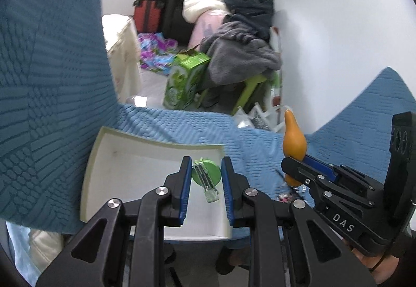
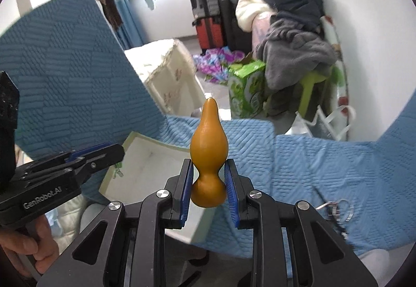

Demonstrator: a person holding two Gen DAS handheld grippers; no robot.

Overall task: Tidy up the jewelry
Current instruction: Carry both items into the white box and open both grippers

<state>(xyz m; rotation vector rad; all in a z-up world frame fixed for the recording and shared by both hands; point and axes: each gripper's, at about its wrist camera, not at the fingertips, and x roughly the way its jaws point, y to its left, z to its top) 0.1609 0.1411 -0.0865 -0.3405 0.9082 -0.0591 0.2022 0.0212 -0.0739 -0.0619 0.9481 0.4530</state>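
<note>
My right gripper [image 2: 208, 177] is shut on an orange gourd-shaped ornament [image 2: 208, 154], held upright above the blue quilt; it also shows in the left wrist view [image 1: 293, 137]. My left gripper [image 1: 206, 180] hovers over a shallow white tray [image 1: 135, 157] with a green hair clip [image 1: 206, 176] between its jaws; the jaws stand slightly apart from it, so the grip is unclear. The tray also shows in the right wrist view [image 2: 145, 164]. Silver rings and a chain [image 2: 338, 209] lie on the quilt to the right.
A blue quilted cover [image 2: 325, 157] lies over the bed. Beyond its edge are a green box [image 2: 245, 89], suitcases [image 2: 208, 16], a pile of clothes [image 2: 291, 26] and a white cabinet [image 2: 169, 73].
</note>
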